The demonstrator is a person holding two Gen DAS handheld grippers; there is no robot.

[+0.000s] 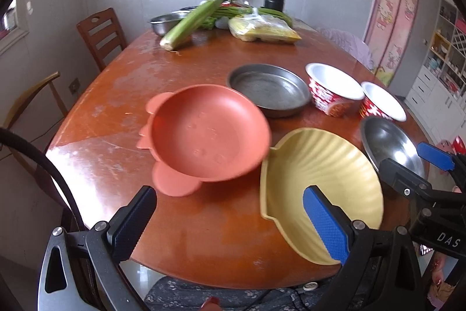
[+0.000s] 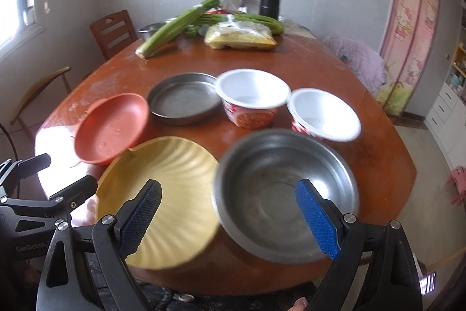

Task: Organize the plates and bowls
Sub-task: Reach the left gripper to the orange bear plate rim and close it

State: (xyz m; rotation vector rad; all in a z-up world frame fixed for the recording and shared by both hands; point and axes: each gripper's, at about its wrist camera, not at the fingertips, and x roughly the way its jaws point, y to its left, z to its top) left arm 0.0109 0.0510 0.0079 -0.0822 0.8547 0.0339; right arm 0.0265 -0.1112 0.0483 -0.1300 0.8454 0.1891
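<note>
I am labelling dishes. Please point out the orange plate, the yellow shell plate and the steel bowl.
orange plate (image 1: 208,136), left wrist view, inner floor.
yellow shell plate (image 1: 317,165), left wrist view, ribbed inside.
steel bowl (image 2: 276,194), right wrist view, inner bottom.

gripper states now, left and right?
Left gripper: open, holding nothing.
Right gripper: open, holding nothing.

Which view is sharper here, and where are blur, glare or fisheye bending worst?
Left wrist view: mostly sharp, with slight smear on the orange plate, window glare on the table and walls bowed at the edges. Right wrist view: softer, with the steel bowl and yellow plate motion-blurred and the window overexposed.
</note>
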